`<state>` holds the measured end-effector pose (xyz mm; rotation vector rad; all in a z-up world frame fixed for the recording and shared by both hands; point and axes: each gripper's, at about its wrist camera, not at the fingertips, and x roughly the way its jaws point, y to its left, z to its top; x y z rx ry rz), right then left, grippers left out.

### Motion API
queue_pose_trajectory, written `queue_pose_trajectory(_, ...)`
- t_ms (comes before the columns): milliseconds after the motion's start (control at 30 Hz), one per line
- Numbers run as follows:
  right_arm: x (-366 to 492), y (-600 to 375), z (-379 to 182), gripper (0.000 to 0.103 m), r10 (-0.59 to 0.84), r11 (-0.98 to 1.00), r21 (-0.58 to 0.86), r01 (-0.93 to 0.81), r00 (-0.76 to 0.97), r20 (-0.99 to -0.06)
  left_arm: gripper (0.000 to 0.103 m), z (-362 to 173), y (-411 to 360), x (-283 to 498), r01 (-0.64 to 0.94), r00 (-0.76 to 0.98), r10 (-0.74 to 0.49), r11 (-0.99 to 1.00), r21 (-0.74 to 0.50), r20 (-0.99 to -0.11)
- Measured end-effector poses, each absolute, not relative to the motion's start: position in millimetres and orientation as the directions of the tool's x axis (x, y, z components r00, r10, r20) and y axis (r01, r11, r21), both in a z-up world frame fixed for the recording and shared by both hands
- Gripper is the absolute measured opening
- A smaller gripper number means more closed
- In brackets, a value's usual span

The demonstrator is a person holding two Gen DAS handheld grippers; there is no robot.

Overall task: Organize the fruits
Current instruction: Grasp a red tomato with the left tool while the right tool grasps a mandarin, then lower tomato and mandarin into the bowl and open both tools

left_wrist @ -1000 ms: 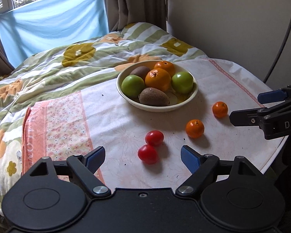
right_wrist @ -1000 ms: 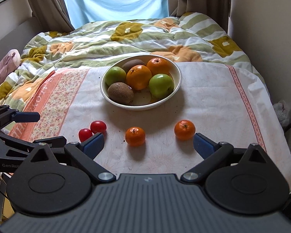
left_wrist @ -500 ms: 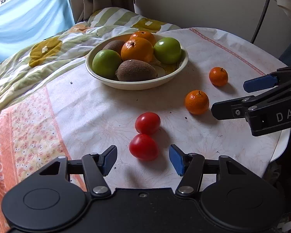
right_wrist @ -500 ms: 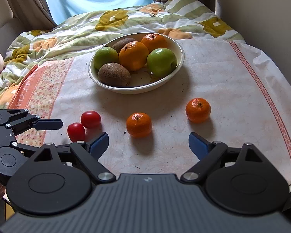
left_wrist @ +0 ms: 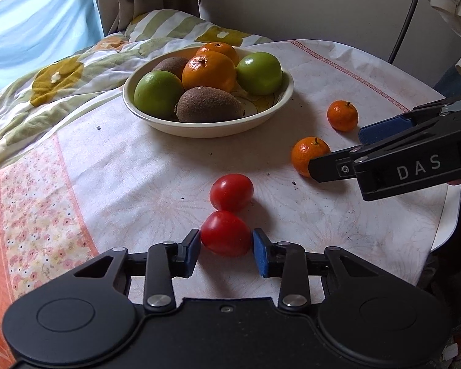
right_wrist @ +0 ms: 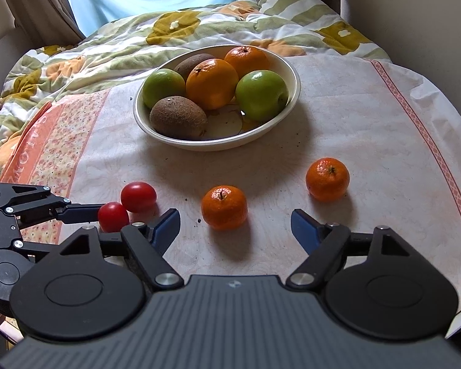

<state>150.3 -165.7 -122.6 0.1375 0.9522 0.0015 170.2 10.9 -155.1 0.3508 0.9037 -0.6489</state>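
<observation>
A cream bowl holds two green apples, two oranges and two kiwis. Two red tomatoes lie on the table. My left gripper has its blue pads against both sides of the near tomato, which still rests on the cloth. The far tomato touches it. Two tangerines lie loose: one just ahead of my open right gripper, the other further right. The right gripper is empty.
The round table has a white and pink floral cloth; its edge lies to the right. A quilted bed cover lies behind the bowl, with curtains and a wall beyond.
My left gripper moved forward and down, and its jaws narrowed around the near tomato. My right gripper came closer to the near tangerine, still open.
</observation>
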Motion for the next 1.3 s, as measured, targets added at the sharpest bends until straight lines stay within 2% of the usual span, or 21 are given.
queue_pose_trajectory(267, 164, -160, -133, 0.078, 0.062, 0.995, 0.098, 0.034, 0.56, -0.826, 0.04, -153, 20, 170, 0.621, 0.457, -0.355, 0.783, 0.008, -0.816)
queue_pose_trajectory(633, 173, -159, -140, 0.067, 0.08, 0.995, 0.1, 0.006, 0.553, -0.829, 0.04, -145, 31, 166, 0.565, 0.48, -0.338, 0.825, -0.01, -0.809)
queue_pose_trajectory(700, 174, -159, -141, 0.063, 0.082, 0.995, 0.099, 0.001, 0.552, -0.83, 0.04, -143, 31, 166, 0.557, 0.485, -0.336, 0.831, -0.011, -0.807)
queue_pose_trajectory(767, 175, -160, -142, 0.053, 0.098, 0.993, 0.114, -0.005, 0.549, -0.83, 0.04, -142, 32, 165, 0.55, 0.488, -0.335, 0.835, -0.015, -0.806)
queue_pose_trajectory(1000, 171, -159, -137, 0.052, 0.11, 0.992, 0.125, -0.011, 0.556, -0.824, 0.04, -132, 36, 160, 0.527, 0.5, -0.342, 0.849, -0.033, -0.796)
queue_pose_trajectory(1300, 154, -170, -95, 0.052, 0.116, 0.99, 0.141, -0.004, 0.596, -0.795, 0.04, -95, 34, 149, 0.504, 0.54, -0.352, 0.863, -0.041, -0.764)
